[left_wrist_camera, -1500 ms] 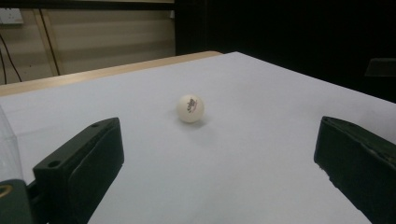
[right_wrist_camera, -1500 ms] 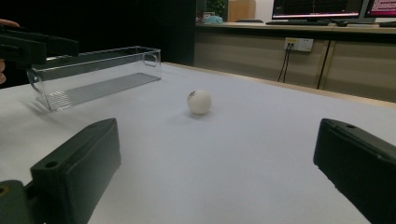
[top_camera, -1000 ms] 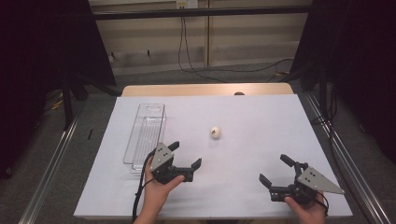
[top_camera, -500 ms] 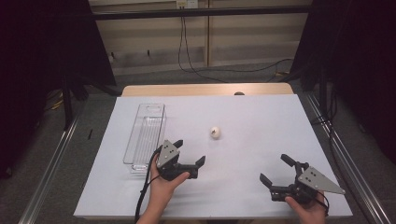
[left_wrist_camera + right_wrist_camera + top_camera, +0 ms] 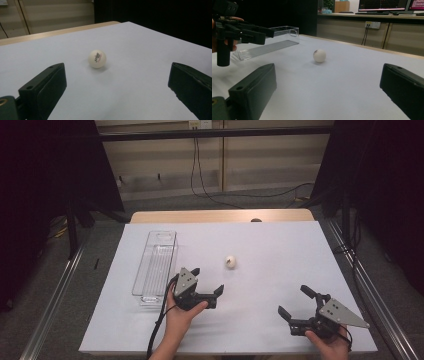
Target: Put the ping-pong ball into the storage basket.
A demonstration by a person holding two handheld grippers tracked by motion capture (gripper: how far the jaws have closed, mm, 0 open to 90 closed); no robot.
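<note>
White sheet (image 5: 280, 250) covers the table; dark room; both hand-held grippers (image 5: 206, 284) gape, ball (image 5: 231, 262) between.

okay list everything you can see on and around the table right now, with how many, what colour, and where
ball: one, white with small print, lying alone on the sheet near the table's middle, ahead of the left gripper's open jaws
tray: one, clear plastic, long and narrow, on the left part of the sheet
sheet: one, white, covering most of the tabletop
table: one, light wood, its far edge bare beyond the sheet
cables: a few, dark, on the floor and wall behind the table
left gripper: one, black, jaws open, beside the tray's near end
right gripper: one, black, jaws open, near the sheet's front right
hands: two, holding the grippers
</note>
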